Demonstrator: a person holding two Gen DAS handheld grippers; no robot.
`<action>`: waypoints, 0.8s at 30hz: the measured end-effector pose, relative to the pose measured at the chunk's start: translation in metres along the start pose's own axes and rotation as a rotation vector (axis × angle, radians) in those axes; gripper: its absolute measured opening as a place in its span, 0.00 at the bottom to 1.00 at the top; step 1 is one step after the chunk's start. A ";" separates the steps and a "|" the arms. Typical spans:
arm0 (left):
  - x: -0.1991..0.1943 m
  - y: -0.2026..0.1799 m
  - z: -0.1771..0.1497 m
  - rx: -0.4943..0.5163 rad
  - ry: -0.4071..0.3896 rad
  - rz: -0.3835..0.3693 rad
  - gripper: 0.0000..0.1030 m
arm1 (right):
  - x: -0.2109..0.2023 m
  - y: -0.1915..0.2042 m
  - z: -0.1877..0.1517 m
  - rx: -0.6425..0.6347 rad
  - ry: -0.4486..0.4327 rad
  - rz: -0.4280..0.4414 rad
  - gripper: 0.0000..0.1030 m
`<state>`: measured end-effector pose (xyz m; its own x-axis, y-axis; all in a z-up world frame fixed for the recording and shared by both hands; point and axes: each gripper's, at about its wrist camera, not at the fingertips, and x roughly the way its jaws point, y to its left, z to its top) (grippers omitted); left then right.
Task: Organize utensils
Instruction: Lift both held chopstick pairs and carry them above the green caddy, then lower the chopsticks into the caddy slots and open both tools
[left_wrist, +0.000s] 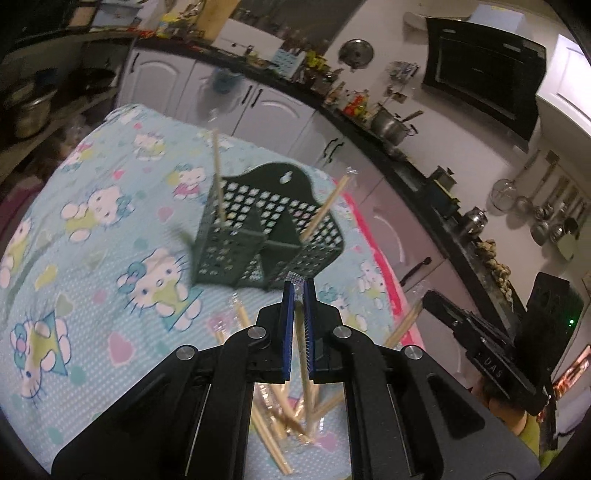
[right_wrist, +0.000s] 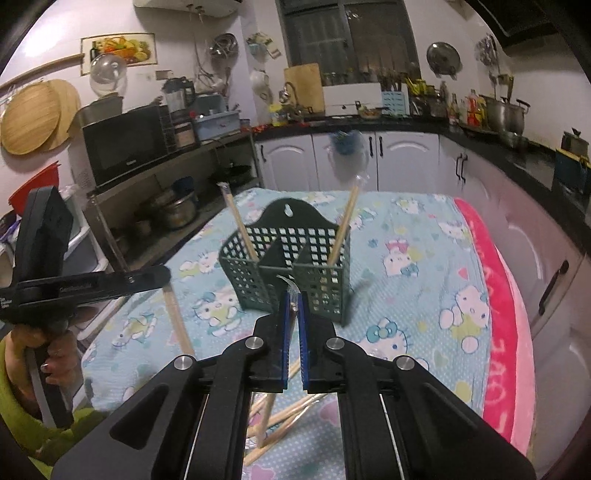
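Two wrapped chopsticks stand in the green holder (right_wrist: 286, 266) at mid-frame on the cartoon-print cloth (right_wrist: 406, 280) covering the bench, one (right_wrist: 239, 227) leaning in its left compartment and one (right_wrist: 345, 225) in its right. Low in the frame, a loose pile of wrapped chopsticks (left_wrist: 280, 410) lies on the cloth behind the fingers. Both the left gripper (left_wrist: 300, 291) and the right gripper (right_wrist: 293, 301) are closed, each pinching a wrapped chopstick, the left one's (left_wrist: 301, 365) hanging below its blue pads.
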<state>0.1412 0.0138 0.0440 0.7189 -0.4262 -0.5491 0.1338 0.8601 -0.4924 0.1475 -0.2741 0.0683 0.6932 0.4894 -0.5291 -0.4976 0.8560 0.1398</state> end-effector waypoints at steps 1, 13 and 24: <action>-0.001 -0.005 0.003 0.009 -0.006 -0.007 0.02 | -0.001 0.001 0.001 -0.004 -0.004 0.000 0.04; -0.022 -0.055 0.042 0.116 -0.095 -0.052 0.02 | -0.026 0.016 0.033 -0.053 -0.094 -0.001 0.04; -0.043 -0.090 0.088 0.200 -0.210 -0.062 0.02 | -0.047 0.025 0.082 -0.089 -0.208 0.009 0.04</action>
<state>0.1583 -0.0203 0.1712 0.8279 -0.4300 -0.3601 0.2984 0.8813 -0.3663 0.1456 -0.2624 0.1654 0.7766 0.5287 -0.3426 -0.5420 0.8379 0.0645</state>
